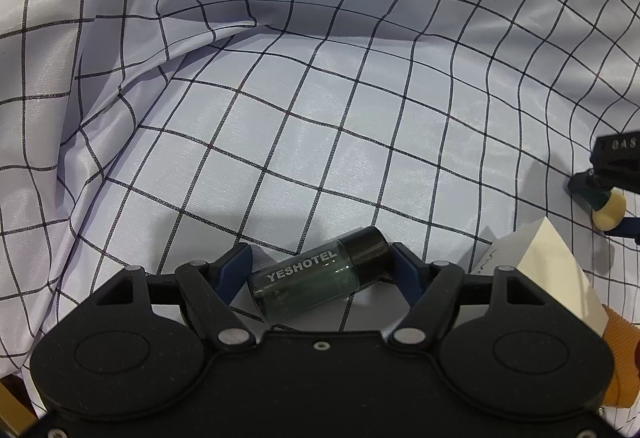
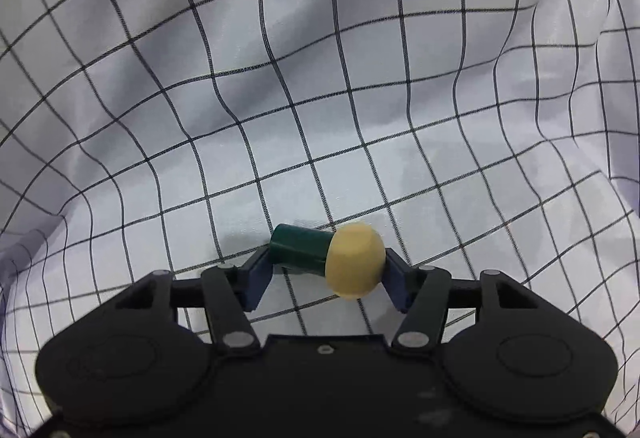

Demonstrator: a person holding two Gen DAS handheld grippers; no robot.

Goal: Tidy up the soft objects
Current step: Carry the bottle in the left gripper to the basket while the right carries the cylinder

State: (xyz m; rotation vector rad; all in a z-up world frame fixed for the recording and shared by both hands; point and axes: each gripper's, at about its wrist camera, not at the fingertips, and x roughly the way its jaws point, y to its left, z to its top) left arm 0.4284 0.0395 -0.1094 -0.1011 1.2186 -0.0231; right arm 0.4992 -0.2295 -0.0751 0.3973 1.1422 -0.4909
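My left gripper (image 1: 320,258) is shut lengthwise on a small dark green bottle (image 1: 308,278) with a black cap and the word YESHOTEL on it. The blue fingers (image 1: 234,270) press on its base and on its cap, just above the checked cloth (image 1: 320,118). My right gripper (image 2: 327,257) is shut on a small green bottle with a cream cap (image 2: 354,262), one pad on the green base and one on the cap. The left wrist view shows that right gripper (image 1: 602,202) with its cream-capped bottle (image 1: 610,214) at the far right edge.
White cloth with a black grid (image 2: 320,78) rises in folds on all sides like the inside of a bag. A white box (image 1: 540,270) and something orange (image 1: 622,358) lie at the lower right of the left wrist view. A wooden edge (image 1: 12,406) shows bottom left.
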